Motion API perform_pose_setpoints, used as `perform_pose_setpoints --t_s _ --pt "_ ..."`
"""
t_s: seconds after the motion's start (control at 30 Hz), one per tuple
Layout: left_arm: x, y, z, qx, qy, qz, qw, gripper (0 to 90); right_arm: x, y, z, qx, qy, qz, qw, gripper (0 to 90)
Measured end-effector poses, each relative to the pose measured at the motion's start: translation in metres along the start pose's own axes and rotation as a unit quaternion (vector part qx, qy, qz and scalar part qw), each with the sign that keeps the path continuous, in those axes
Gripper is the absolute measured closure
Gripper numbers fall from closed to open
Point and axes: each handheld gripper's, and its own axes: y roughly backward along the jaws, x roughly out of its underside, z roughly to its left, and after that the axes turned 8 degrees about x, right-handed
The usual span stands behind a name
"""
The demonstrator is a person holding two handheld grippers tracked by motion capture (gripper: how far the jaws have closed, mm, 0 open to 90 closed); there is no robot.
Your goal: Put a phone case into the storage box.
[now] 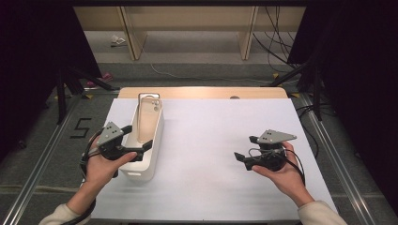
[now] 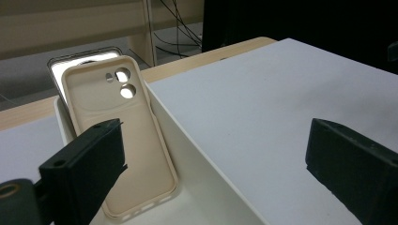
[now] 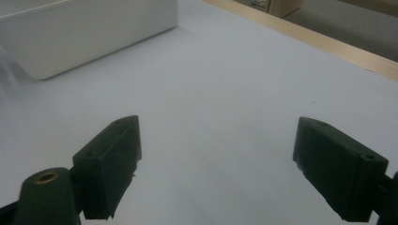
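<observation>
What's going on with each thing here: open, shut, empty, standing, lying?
Left tool: open, holding nothing, astride the bin's near wall.
Right tool: open, empty, above the white sheet.
Phone case: empty, leaning upright in the bin.
Phone: upright behind the case.
White bin: open-topped, on the table.

Soft, even overhead light; dark flanks; near jaws blurred, perhaps slightly hazy gripper views.
</observation>
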Motion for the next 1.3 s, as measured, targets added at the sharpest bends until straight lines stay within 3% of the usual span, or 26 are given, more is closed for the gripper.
perform_pose_setpoints --t_s 0.7,1.3 --pt "0.016 0.01 -0.014 0.017 -0.033 0.005 0.9993 4.2 0.006 0.009 -0.007 0.007 -0.01 0.001 0.9999 16.3" --pt "0.027 0.016 -0.012 0.02 -0.026 0.007 0.9994 4.1 0.012 0.018 -0.014 0.012 -0.021 0.002 0.9997 16.2"
